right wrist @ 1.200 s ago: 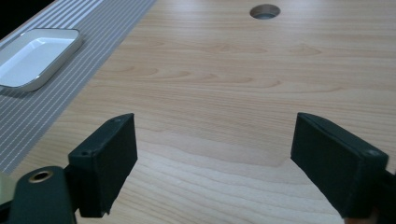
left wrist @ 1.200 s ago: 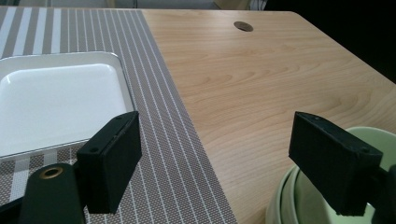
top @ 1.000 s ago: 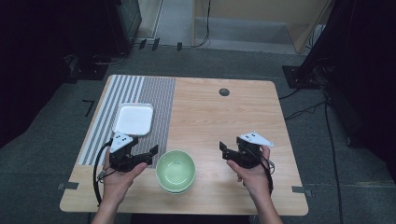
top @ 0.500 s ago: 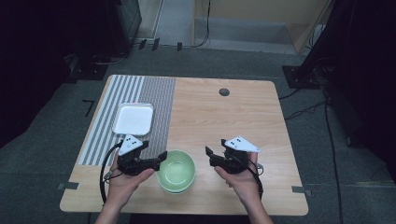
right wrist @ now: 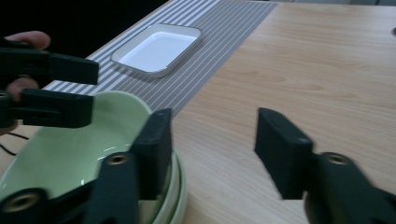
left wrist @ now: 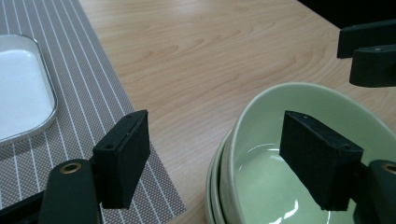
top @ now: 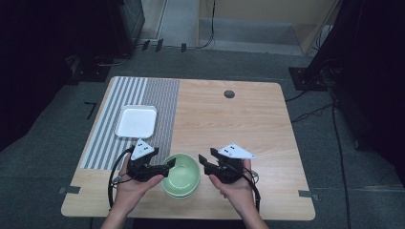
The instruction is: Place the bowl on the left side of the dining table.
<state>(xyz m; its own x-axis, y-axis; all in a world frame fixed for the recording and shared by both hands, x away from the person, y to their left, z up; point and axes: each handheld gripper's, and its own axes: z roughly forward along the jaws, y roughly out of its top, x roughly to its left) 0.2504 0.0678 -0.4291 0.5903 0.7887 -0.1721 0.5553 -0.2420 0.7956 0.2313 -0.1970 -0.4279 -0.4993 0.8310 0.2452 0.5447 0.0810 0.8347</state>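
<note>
You had the green bowls at the near edge of the bench, between your two hands. In the left gripper view there were at least two rims, so it was a stack, one bowl nested in the other.

Your left hand-held gripper stood at the left side of the stack. Its jaws were apart and had just been closing a little. One jaw hung inside the top bowl and the other outside, over the striped mat, so the wall was between them but not yet pressed.

Your right hand-held gripper was just beside the right rim. Its jaws were also apart, though they had just been closing. In the right gripper view one jaw was at the rim; whether it touched, I cannot tell. Nothing lay between them but the bare bench.

The bowls looked glazed, hard and shiny, so I judge them stiff, smooth, rather slippery and breakable. A good hold would be across the rim wall, one jaw inside and one outside. The top bowl might stick to the lower one when lifted. The white tray lay far left on the mat.
</note>
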